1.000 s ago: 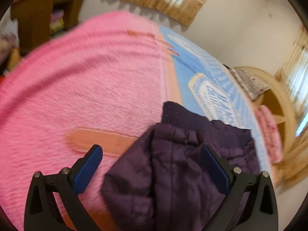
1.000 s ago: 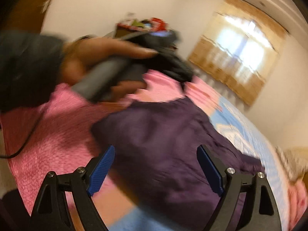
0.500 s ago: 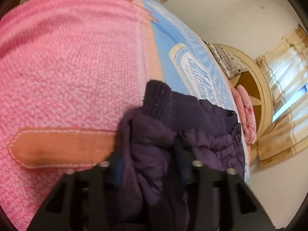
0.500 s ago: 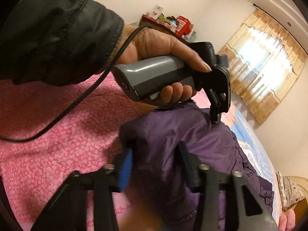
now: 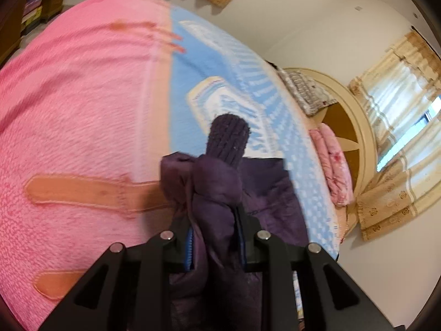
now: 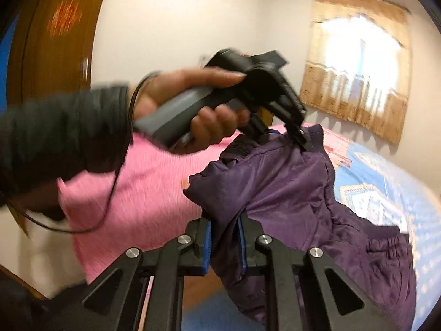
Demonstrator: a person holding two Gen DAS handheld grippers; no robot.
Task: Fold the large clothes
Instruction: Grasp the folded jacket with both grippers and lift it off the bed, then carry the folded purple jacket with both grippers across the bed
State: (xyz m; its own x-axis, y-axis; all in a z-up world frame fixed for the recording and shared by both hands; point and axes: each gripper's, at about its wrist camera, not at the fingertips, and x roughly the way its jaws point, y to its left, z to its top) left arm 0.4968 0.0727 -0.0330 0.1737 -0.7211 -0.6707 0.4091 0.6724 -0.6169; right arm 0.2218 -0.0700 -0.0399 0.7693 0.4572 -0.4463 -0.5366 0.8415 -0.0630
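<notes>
A dark purple padded jacket point(image 6: 297, 193) with a ribbed knit cuff point(image 5: 227, 140) is lifted off the bed. My left gripper point(image 5: 215, 244) is shut on a bunch of the jacket near the cuff; it also shows in the right wrist view point(image 6: 286, 132), held in a hand and clamped on the jacket's upper edge. My right gripper point(image 6: 224, 247) is shut on a fold of the jacket's near edge. The rest of the jacket hangs and drapes onto the bed to the right.
The bed has a pink blanket point(image 5: 77, 104) with orange patches and a blue patterned blanket point(image 5: 220, 88). Folded pink bedding point(image 5: 333, 165) and a round wooden headboard point(image 5: 363, 143) lie at the far right. Curtained windows point(image 6: 355, 55) and a wooden door point(image 6: 55, 41) line the walls.
Both grippers went from open to shut on the jacket and have lifted it off the bed. The left hand has risen and the cuff now stands up.
</notes>
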